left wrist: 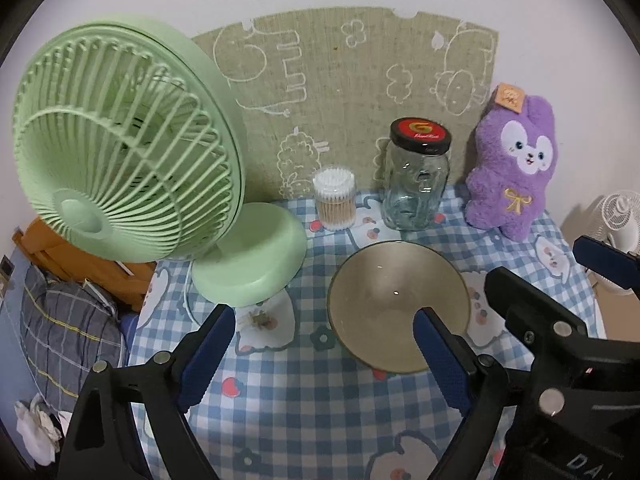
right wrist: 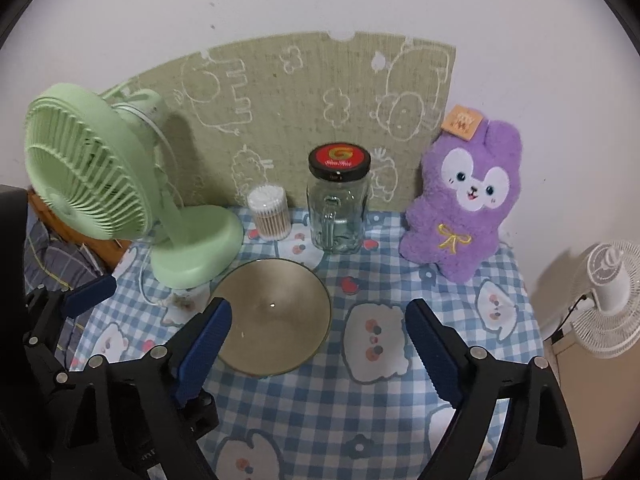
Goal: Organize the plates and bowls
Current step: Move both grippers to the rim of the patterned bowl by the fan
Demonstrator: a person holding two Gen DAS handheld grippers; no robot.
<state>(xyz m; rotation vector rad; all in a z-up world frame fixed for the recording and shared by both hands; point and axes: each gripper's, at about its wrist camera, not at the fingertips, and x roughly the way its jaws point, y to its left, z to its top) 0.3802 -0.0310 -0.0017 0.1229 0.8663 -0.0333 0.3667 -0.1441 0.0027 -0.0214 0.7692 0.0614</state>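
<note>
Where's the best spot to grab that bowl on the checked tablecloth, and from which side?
Probably the near rim of the bowl, one finger inside and one outside, coming down from above. It sits upright, looks empty, and seems too wide to span. The green fan crowds its far left side; the near edge is free. The right hand-held gripper, jaws open and empty, is closest to that edge.

A green desk fan stands at the left of the blue checked tablecloth. Along the wall behind sit a tub of cotton swabs, a lidded glass jar and a purple plush rabbit. A white fan stands off to the right.
</note>
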